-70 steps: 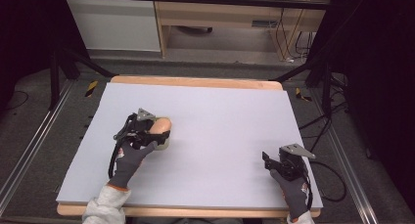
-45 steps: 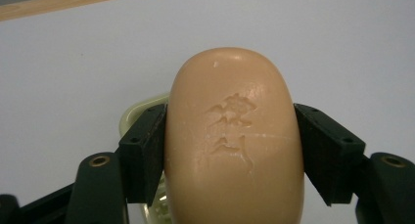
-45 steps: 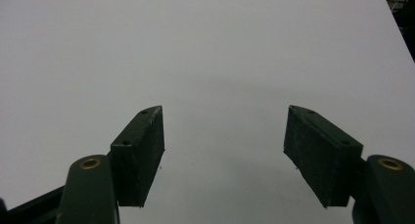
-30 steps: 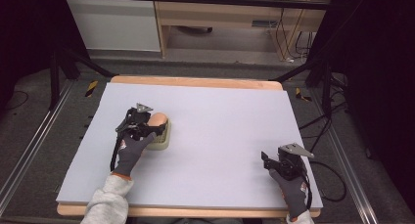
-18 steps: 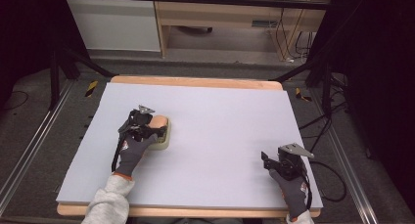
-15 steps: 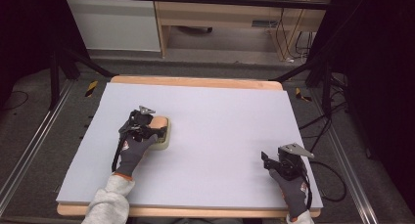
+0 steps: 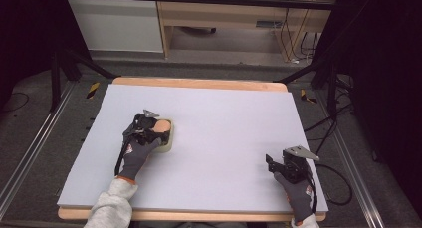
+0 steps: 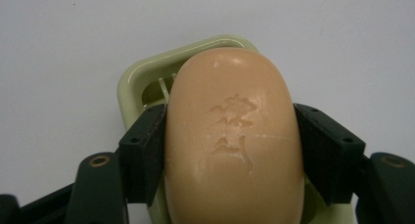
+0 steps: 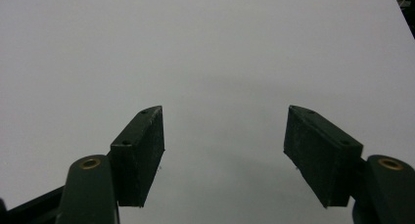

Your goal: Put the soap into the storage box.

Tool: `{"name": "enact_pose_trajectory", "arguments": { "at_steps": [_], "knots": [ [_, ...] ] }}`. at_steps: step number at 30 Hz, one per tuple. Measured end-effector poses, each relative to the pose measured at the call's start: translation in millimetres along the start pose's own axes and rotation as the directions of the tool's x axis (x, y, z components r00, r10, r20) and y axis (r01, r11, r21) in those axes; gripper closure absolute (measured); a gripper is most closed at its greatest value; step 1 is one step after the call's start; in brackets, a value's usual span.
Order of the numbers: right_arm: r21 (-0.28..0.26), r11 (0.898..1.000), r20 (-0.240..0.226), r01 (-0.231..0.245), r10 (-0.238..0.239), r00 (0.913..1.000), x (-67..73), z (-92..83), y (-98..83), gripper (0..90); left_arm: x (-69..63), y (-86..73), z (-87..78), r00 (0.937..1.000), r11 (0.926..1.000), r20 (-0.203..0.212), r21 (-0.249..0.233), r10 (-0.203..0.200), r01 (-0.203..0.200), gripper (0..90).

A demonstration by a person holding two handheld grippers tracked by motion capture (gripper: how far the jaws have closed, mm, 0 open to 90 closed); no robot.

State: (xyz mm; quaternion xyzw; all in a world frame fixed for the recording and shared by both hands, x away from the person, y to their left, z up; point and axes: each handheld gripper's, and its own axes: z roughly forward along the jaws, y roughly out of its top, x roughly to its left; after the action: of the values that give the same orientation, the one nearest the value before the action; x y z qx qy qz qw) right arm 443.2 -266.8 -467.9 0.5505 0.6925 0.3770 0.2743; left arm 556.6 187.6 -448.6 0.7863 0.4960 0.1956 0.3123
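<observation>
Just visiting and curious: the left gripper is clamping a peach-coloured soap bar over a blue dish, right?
Not quite: the dish is pale green, not blue, as the left gripper view shows. The left gripper does clamp the peach-coloured soap bar over it.

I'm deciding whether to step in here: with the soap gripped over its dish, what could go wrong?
1. The left gripper clamps the rounded soap bar by its sides; a smooth, curved bar could squirt out from between the pads.
2. The soap sits over the light green dish; lifting or pushing might drag or tip the dish.
3. The right gripper stands open over the bare table, too far off to steady the dish.
</observation>
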Motion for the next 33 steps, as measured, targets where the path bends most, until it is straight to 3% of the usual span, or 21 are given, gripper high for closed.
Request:
{"name": "enact_pose_trajectory", "arguments": {
  "at_steps": [18, 26, 33],
  "knots": [
    [-0.001, 1.0, -0.002, 0.002, -0.002, 1.0, 0.5, -0.2, 0.0, 31.0, -3.0, -1.9, 2.5, 0.9997, 1.0, -0.024, 0.004, -0.003, 0.003, 31.6],
    [-0.003, 1.0, -0.001, 0.003, -0.003, 1.0, 0.4, -0.5, 0.1, 30.9, -2.7, -3.4, 0.7, 0.9999, 1.0, -0.015, 0.005, -0.006, 0.006, 31.3],
    [-0.001, 1.0, 0.001, 0.002, -0.002, 1.0, 0.2, -0.4, -0.1, 30.9, 1.4, -3.0, -7.5, 0.9997, 0.9994, -0.005, -0.026, -0.024, 0.024, 28.4]
  ]
}}
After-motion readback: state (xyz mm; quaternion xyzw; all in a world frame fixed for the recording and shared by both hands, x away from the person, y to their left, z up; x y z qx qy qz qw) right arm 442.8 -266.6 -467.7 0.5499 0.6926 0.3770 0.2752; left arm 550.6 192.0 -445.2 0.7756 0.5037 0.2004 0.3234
